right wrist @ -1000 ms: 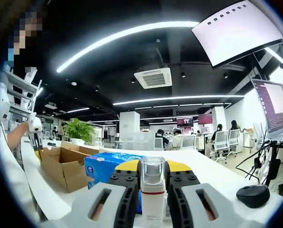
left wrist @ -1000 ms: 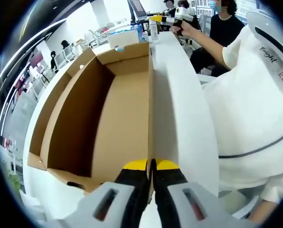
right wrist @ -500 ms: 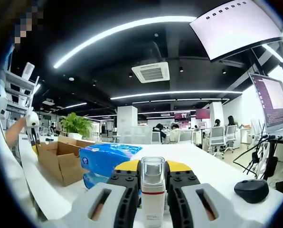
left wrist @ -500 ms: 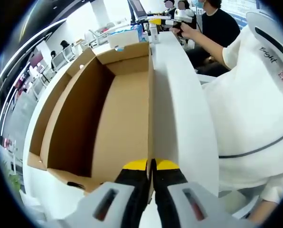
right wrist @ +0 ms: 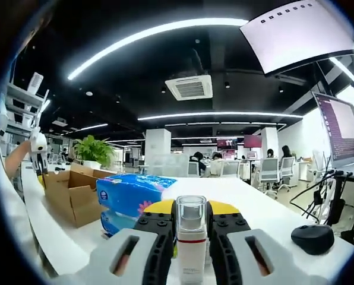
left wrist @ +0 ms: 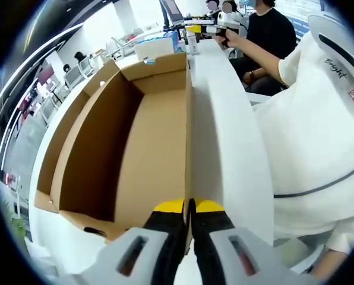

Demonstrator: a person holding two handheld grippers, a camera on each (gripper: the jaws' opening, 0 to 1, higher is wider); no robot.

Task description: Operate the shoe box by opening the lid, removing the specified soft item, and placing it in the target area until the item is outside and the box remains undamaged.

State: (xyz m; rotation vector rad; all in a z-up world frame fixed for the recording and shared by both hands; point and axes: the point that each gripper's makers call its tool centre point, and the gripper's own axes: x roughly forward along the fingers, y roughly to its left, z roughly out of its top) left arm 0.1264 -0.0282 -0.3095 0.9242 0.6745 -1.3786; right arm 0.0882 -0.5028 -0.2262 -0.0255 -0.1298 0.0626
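- since a second ago the right gripper (right wrist: 190,221) has shifted: in its view the tissue pack (right wrist: 132,196) now sits higher and nearer the centre, and the box (right wrist: 70,190) looks smaller and farther left. the left gripper view is almost unchanged; only the people at the far end have moved a little.
- the left gripper (left wrist: 189,206) has its yellow-tipped jaws pinched narrow on the near end of the box's right wall (left wrist: 189,130), one jaw inside, one outside.
- the box (left wrist: 123,136) is open, plain brown cardboard, standing on the white table (left wrist: 224,142); the inside that shows is bare cardboard.
- the right gripper holds a small bottle (right wrist: 190,243) with a clear cap and a red band, upright between its jaws, which are closed against its sides.
- in the left gripper view the right gripper (left wrist: 196,27) is at the far end of the table past the box, in a hand (left wrist: 233,37).
- the blue tissue pack lies on the table (right wrist: 266,219) just behind the bottle, between it and the box, outside the box.
- a black mouse (right wrist: 313,238) lies to the right, well apart from the bottle.
- a white sleeve (left wrist: 307,130) fills the right side of the left gripper view.
- a potted plant (right wrist: 92,155) stands behind the box.
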